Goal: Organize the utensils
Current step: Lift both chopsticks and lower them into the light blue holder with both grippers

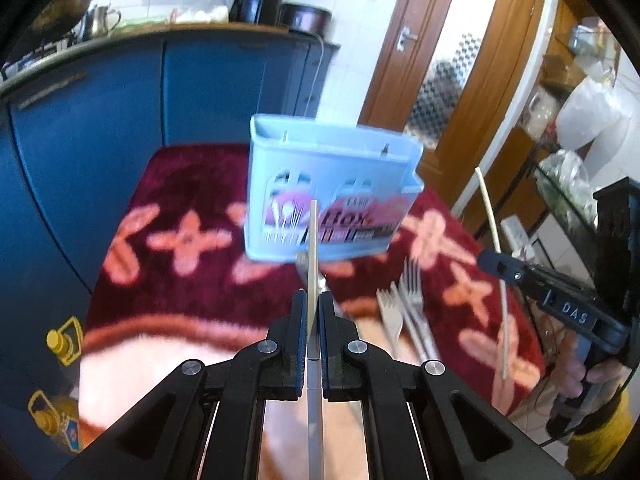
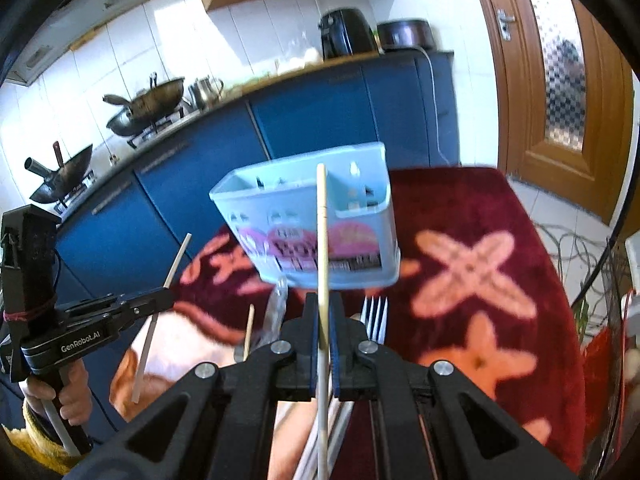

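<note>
A light blue utensil box (image 1: 328,196) with a pink label stands on the red patterned cloth (image 1: 192,184); it also shows in the right wrist view (image 2: 316,224). My left gripper (image 1: 314,300) is shut on a pale chopstick (image 1: 313,248) pointing up, just short of the box. My right gripper (image 2: 323,304) is shut on a wooden chopstick (image 2: 321,216) whose tip stands in front of the box's open top. Each gripper shows in the other's view: the right gripper (image 1: 496,264) and the left gripper (image 2: 166,296).
Forks (image 1: 412,304) lie on the cloth to the right of the left gripper, and a fork (image 2: 374,316) and another chopstick (image 2: 249,332) lie below the box. Blue cabinets (image 1: 100,128) stand behind the table. A wooden door (image 1: 448,60) is at the right.
</note>
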Demonstrator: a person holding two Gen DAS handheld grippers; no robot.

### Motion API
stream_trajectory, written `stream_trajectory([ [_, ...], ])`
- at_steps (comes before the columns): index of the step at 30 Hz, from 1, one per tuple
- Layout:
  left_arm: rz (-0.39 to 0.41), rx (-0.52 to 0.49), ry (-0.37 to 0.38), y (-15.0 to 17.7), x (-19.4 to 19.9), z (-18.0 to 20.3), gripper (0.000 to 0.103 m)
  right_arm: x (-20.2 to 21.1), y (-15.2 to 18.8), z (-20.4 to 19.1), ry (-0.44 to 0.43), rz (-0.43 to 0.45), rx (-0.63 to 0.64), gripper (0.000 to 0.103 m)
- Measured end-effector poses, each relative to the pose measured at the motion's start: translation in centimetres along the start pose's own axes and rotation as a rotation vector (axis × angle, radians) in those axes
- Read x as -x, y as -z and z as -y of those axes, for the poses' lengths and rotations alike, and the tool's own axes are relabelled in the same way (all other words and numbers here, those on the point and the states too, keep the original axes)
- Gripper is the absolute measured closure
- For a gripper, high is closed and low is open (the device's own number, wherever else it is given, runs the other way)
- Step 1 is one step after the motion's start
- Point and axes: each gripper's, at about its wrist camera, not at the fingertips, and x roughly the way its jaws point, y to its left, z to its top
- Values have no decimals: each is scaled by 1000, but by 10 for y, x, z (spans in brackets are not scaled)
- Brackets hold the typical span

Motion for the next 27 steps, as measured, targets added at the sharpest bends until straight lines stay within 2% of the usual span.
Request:
stream_trajectory([
  [6, 93, 1, 24, -24, 5, 9, 98, 0, -28, -2, -19, 86, -2, 97],
  [13, 190, 11, -2, -64, 1, 7, 98, -11, -59, -6, -30, 156, 3, 97],
  [27, 430, -28, -129, -141, -18, 4, 98, -48, -110, 4, 25, 260, 25, 97],
])
